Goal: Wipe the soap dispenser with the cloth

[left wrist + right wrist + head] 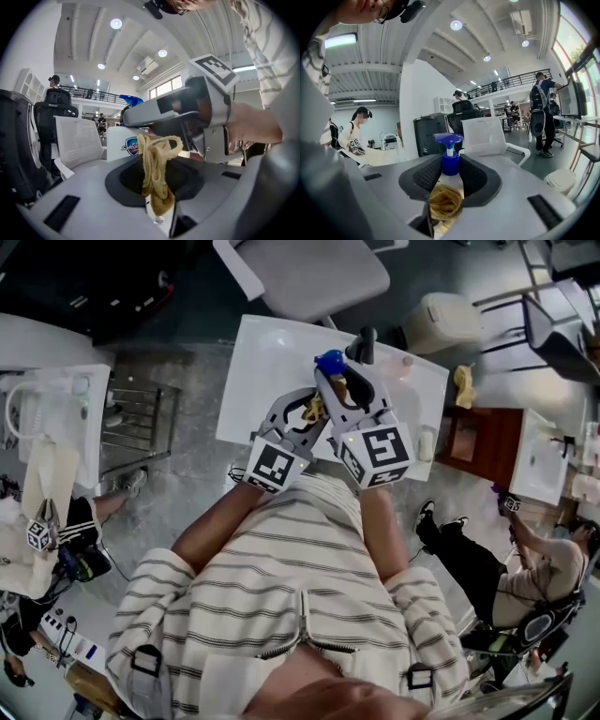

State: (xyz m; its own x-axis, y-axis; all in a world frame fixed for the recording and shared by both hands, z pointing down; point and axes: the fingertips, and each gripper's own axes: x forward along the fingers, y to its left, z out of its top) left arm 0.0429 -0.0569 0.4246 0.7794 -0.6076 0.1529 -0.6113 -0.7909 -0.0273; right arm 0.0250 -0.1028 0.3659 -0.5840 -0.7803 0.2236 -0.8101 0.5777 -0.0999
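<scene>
The soap dispenser (pixel 329 362), a white bottle with a blue pump, is held up over the white table (pixel 267 352). My right gripper (pixel 339 381) is shut on it; in the right gripper view the jaws clamp the bottle (pixel 450 161) just under its blue collar. My left gripper (pixel 314 409) is shut on a crumpled yellow cloth (pixel 157 164), which rests against the labelled side of the bottle (pixel 123 143). That cloth (pixel 444 201) shows low between the right jaws, against the bottle's lower body. The bottle's base is hidden.
A grey chair (pixel 309 273) stands at the table's far side and a white bin (pixel 448 320) beyond the far right corner. A small pale object (pixel 427 442) lies near the table's right edge. A metal rack (pixel 141 418) stands to the left. People sit at the right.
</scene>
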